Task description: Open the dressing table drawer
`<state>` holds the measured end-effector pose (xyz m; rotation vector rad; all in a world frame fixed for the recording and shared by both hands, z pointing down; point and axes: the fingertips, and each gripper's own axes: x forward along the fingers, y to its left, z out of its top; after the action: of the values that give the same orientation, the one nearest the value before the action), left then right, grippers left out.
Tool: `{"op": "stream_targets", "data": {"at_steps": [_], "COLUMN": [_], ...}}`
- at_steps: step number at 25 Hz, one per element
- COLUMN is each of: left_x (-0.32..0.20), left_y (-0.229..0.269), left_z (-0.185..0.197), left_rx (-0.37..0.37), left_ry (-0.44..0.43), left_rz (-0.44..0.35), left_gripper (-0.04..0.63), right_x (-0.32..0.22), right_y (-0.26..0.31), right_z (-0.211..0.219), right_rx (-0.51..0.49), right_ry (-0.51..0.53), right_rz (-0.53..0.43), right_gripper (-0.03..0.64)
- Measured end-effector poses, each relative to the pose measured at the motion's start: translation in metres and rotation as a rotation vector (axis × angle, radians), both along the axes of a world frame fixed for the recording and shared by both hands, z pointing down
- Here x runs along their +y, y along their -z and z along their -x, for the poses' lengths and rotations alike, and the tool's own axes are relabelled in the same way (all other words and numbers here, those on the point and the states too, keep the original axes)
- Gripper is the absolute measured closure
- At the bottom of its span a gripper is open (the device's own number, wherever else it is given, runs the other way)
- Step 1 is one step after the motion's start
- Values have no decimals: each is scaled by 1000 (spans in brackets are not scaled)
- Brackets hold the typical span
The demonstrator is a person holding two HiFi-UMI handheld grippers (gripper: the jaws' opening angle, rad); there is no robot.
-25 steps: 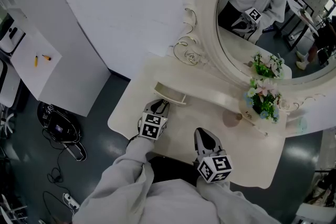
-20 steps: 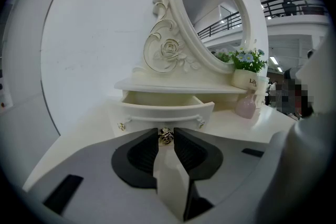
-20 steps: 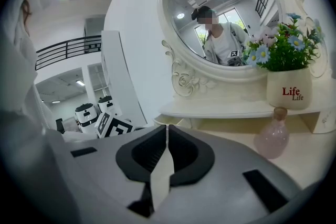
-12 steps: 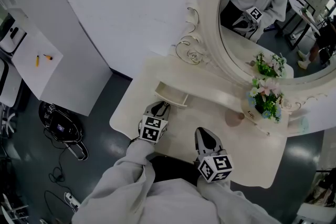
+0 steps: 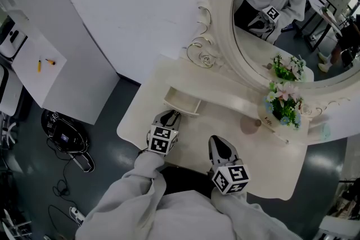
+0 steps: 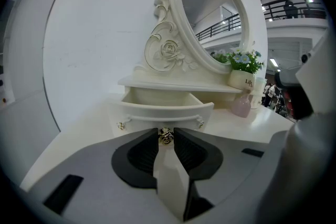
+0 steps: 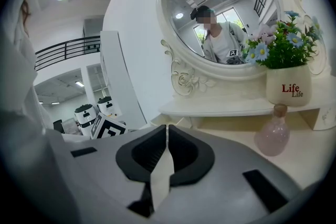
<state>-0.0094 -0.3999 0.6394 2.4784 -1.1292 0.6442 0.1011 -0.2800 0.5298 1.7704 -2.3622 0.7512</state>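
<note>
The small cream drawer (image 5: pixel 181 103) under the shelf of the dressing table (image 5: pixel 264 174) stands pulled out, its inside showing. In the left gripper view its curved front (image 6: pixel 157 112) carries small gold knobs, and my left gripper (image 6: pixel 166 132) is shut on the middle knob (image 6: pixel 166 137). From above, my left gripper (image 5: pixel 169 116) sits right at the drawer's front. My right gripper (image 5: pixel 220 146) hovers over the tabletop to the right, apart from the drawer. Its jaws (image 7: pixel 167 131) are shut with nothing between them.
An oval mirror (image 5: pixel 281 25) rises behind the shelf. A white flower pot (image 5: pixel 280 112) and a pink bottle (image 5: pixel 248 125) stand right of the drawer. On the floor at left are a white cabinet (image 5: pixel 50 64) and a device with cables (image 5: pixel 64 135).
The left gripper has drawn slightly back toward the person with the knob, and the drawer stands a little further out. The right gripper has kept still.
</note>
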Motion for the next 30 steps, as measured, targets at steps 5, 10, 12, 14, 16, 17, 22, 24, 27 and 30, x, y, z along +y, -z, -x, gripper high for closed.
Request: {"op": "stream_targets", "data": {"at_steps": [5,10,12,14,16,17,22,24,27,30], "left_x": [3,5,6,6,6,6,5,6,6,7], "left_y": [0,0,0,0,0,0,-1,0,1,3], "left_z": [1,2,2,2,2,3,3,3,3,4], "left_rx": [-3,-7,-10,-14,-18,-20,-22,-23,-21,-19], "left_ry": [0,0,-2,-4,-5,-3,13,16,15,12], "left_rz": [5,12,15,19,24,26,29,26,24,23], "left_gripper": [495,495,495,495,495,495,495,494,494,494], "right_x": [1,1,1,1,1,0,0,0,0,0], "right_y": [-1,0,0,0,-1,-1,-1,-1,-2,-1], "right_z": [-1,-3,-3,-3,-3,-3,-5,-6,-6,-6], "right_rx": [-2,-4,-6,-7,-8,-9,-11,-13,-13,-13], "right_ry": [-2,-4,-3,-3,-3,-3,-9,-10,-11,-12], "right_rz": [0,2,4,5,6,6,5,5,6,5], "right_gripper": [578,578,578,578,578,578,578,578,578,578]}}
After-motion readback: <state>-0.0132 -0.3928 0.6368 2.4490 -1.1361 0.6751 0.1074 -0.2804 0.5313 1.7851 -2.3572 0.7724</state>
